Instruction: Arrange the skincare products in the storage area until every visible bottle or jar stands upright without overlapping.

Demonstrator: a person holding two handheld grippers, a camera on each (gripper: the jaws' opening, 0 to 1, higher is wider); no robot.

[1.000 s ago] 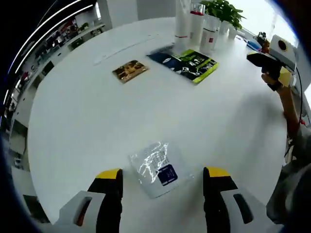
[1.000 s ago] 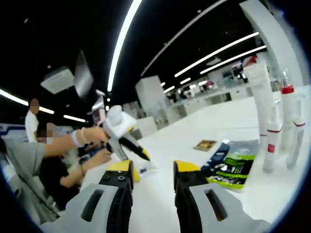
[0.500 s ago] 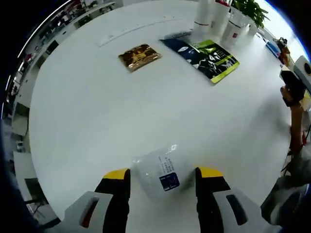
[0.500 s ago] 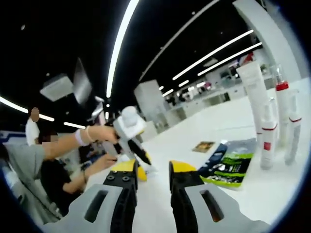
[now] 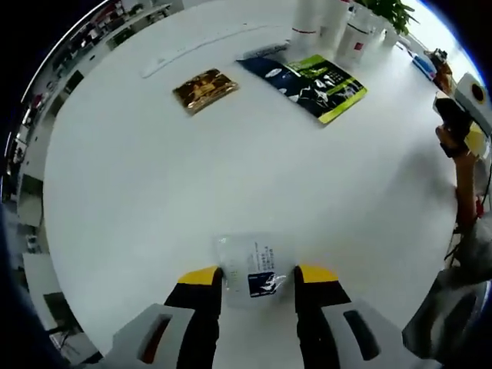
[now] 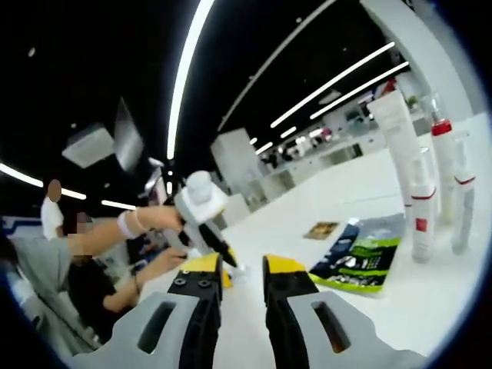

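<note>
Jaws of your left gripper (image 5: 257,278) nearly pinched the clear sachet (image 5: 252,269) near the table's (image 5: 138,192) edge; it looked limp, slippery. Your right gripper (image 6: 242,270) stood narrowly open, empty.

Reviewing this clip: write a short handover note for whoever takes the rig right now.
Left gripper: jaws either side of the clear sachet lying flat on the table; grip not certain.
Right gripper: raised, jaws nearly shut, holding nothing.
White bottles stand upright at the far edge. Green pouch and gold packet lie flat, apart from each other.
Done: bottles upright.
Left: place the sachet; check the flat packs don't overlap.
</note>
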